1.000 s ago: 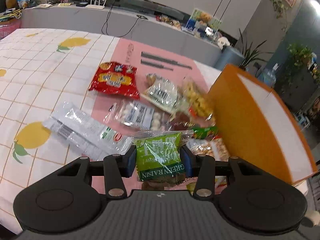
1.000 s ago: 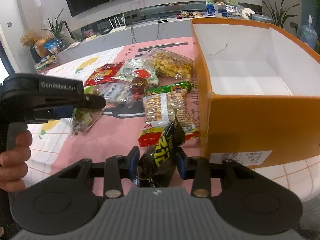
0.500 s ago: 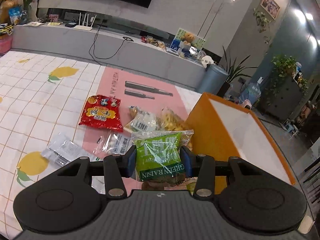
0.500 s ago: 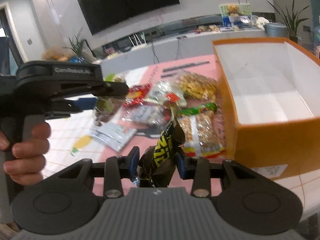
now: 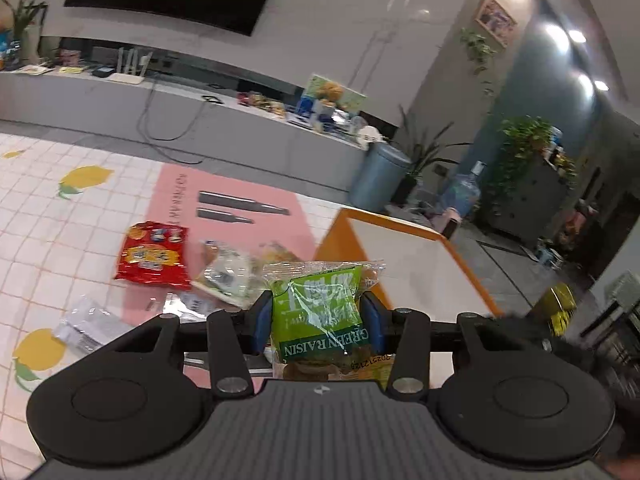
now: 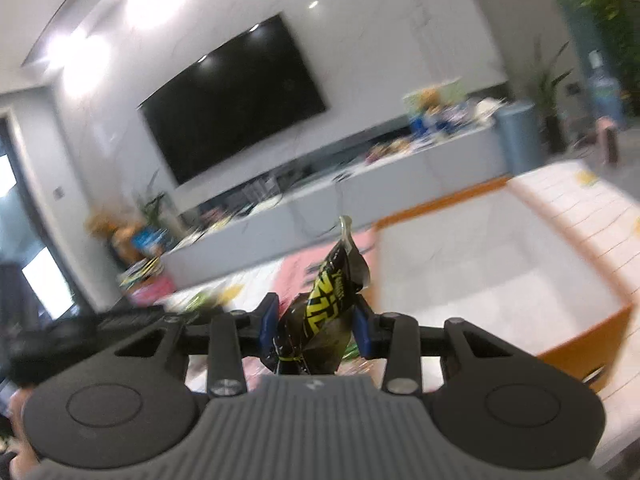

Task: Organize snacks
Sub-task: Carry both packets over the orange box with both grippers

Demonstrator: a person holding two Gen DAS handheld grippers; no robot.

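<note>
While the left tool (image 5: 317, 316) is clamping a green, clear-edged raisin packet (image 5: 320, 312) above the table (image 5: 40, 216), the right tool (image 6: 316, 326) is gripping a crinkled black-and-yellow snack wrapper (image 6: 328, 304) beside the open orange cardboard box (image 6: 576, 336).

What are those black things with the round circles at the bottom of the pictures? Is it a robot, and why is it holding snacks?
It isn't a robot. A person holds a squeeze tool in each hand, and each tool has a small camera looking forward along its two fingers. So one picture comes from the left gripper and the other from the right gripper. The left one pinches a green raisin bag. The right one pinches a black and yellow snack packet. Both are lifted near an orange box with a white inside. On the table below lie more snacks, such as a red snack bag and some clear packets. The right picture is blurry.
</note>
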